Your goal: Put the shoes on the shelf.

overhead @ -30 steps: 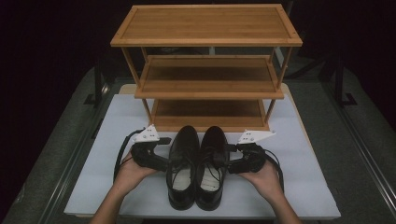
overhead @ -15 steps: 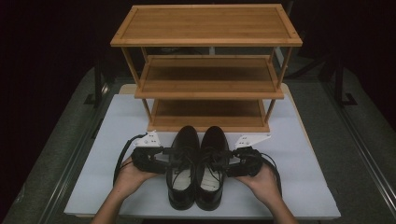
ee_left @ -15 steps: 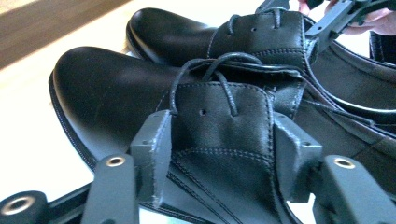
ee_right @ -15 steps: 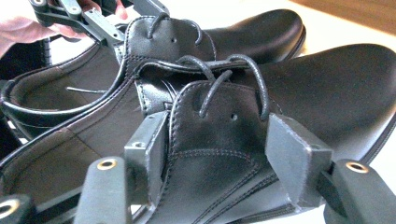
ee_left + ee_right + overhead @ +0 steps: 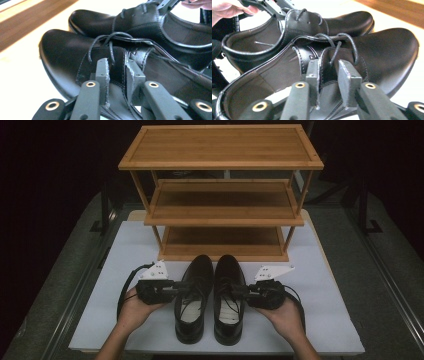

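Two black leather lace-up shoes stand side by side on the white mat, toes toward the rack. My left gripper [image 5: 186, 286] reaches in from the left onto the left shoe [image 5: 192, 295]. Its jaws have just been closing, and my left gripper [image 5: 117, 67] now clamps that left shoe's [image 5: 62, 55] lace flap between the pads. My right gripper [image 5: 237, 291] comes in from the right onto the right shoe [image 5: 229, 295]. Its jaws have also just been closing, and my right gripper [image 5: 329, 67] pinches the right shoe's [image 5: 387, 50] lace flap.
A three-shelf wooden rack [image 5: 220, 215] stands just beyond the shoes' toes, its lowest shelf level with the white mat [image 5: 325, 295]. Dark metal rails run along both sides of the table. A hand holds each gripper from the near edge.
Both pairs of jaws have narrowed from wide apart onto the shoes' lace flaps. The hands and the shoes have hardly shifted.
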A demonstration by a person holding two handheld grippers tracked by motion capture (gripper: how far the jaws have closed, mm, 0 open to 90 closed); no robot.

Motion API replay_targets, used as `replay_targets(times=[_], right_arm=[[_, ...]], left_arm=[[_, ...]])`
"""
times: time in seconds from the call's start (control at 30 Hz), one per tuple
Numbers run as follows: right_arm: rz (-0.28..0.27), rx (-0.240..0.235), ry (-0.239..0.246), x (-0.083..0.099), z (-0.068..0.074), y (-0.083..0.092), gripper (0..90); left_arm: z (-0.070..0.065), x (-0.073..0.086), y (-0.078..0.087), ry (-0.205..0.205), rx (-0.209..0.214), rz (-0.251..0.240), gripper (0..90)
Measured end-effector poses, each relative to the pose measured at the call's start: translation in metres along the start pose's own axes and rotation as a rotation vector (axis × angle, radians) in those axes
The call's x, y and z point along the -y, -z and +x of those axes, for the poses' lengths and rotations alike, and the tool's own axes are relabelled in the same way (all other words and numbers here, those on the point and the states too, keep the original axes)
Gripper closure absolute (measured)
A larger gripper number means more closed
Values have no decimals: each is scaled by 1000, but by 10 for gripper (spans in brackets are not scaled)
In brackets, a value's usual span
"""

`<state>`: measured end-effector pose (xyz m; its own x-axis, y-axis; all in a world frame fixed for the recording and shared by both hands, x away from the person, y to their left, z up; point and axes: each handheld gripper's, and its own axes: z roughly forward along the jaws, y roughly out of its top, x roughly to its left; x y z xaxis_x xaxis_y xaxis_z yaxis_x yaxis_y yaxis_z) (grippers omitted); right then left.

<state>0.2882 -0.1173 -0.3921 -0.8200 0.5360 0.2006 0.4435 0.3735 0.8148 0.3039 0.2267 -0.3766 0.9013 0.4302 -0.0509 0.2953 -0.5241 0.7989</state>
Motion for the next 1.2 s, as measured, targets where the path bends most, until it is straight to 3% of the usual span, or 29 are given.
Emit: replay_targets(times=[0.2,0.23,0.37,0.5,1.2], right_arm=[[-4,26,10,2,-3,7,808],[-5,39,16,2,-4,9,832],[-13,75,26,3,-4,12,862],[-28,101,18,3,-8,15,869],[-79,158,-3,-6,-13,35,873]], left_arm=[[5,3,9,2,-33,1,819],[5,3,11,-6,-57,6,846],[3,2,14,-22,-89,22,868],[1,0,16,-30,-135,-1,874],[2,-14,22,22,-171,-65,875]])
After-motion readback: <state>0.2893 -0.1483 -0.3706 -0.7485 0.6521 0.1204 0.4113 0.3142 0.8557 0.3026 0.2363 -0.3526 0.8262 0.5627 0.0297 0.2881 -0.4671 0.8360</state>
